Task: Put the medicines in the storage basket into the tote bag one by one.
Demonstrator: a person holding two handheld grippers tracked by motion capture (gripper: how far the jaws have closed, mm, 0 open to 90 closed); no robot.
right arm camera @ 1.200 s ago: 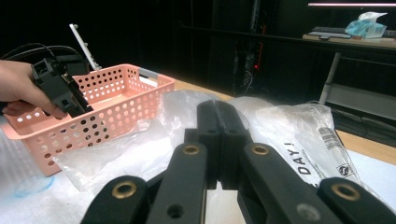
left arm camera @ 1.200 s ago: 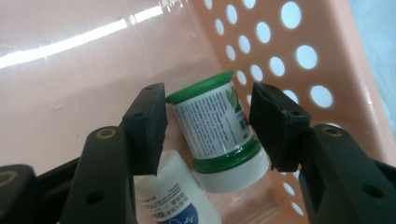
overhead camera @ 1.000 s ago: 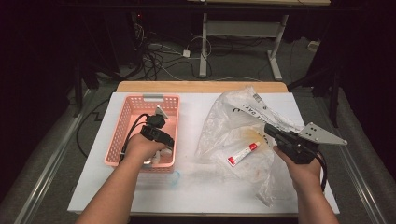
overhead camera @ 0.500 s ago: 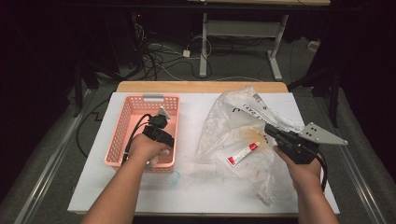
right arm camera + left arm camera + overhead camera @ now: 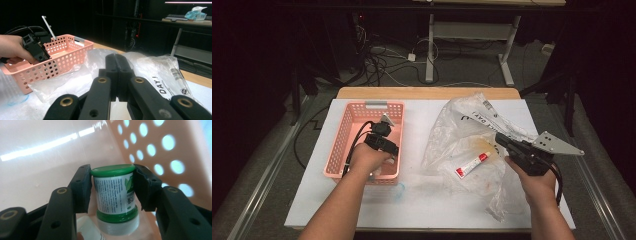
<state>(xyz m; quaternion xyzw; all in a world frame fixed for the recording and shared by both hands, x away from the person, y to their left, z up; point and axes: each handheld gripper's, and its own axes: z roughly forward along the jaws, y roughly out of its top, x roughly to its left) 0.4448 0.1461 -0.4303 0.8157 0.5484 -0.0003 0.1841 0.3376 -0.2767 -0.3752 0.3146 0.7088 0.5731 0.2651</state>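
A small jar with a green lid and a printed label stands upright inside the pink perforated basket. My left gripper reaches down into the basket; its jaws have just been closing and both pads press on the jar's lid. In the high view the left gripper sits over the basket's near right part. My right gripper lies at the right edge of a clear plastic bag. The right gripper has its jaws together with nothing seen between them. A red-and-white tube lies inside the bag.
A white ribbed cap of another container shows under the jar. The basket and the bag rest on a white board over a wooden table. Cables and desk legs lie on the floor beyond.
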